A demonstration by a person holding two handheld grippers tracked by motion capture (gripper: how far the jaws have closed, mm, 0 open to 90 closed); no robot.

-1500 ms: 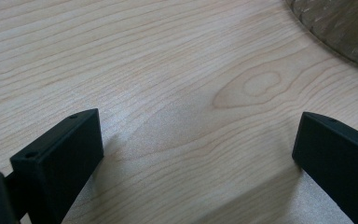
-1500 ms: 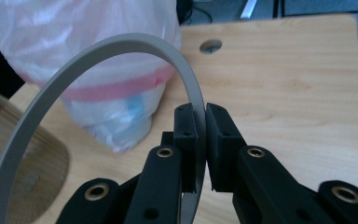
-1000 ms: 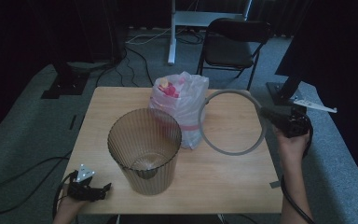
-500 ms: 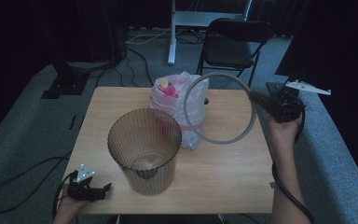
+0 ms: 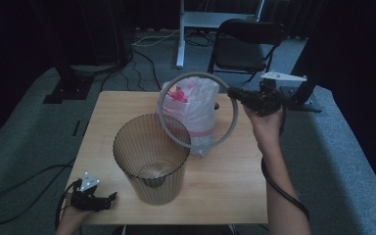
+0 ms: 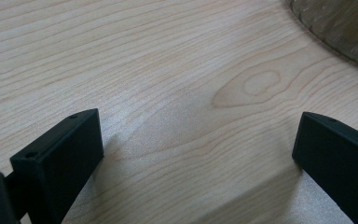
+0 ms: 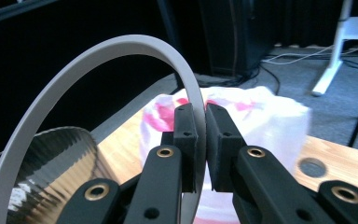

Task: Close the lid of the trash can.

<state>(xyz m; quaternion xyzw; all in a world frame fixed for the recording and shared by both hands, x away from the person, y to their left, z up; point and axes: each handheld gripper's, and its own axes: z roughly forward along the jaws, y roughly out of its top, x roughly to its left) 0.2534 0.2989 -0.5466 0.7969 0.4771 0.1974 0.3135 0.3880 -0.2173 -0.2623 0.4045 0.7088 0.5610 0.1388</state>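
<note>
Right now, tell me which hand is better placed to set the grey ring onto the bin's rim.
Right. The right tool is shut on the grey ring, held tilted in the air beside the ribbed bin and in front of the plastic bag. The left tool lies open and holds nothing at the table edge.

A black folding chair [image 5: 245,46] stands behind the wooden table [image 5: 225,181] — beside a white stand [image 5: 181,34]; cables [image 5: 10,191] trail
</note>
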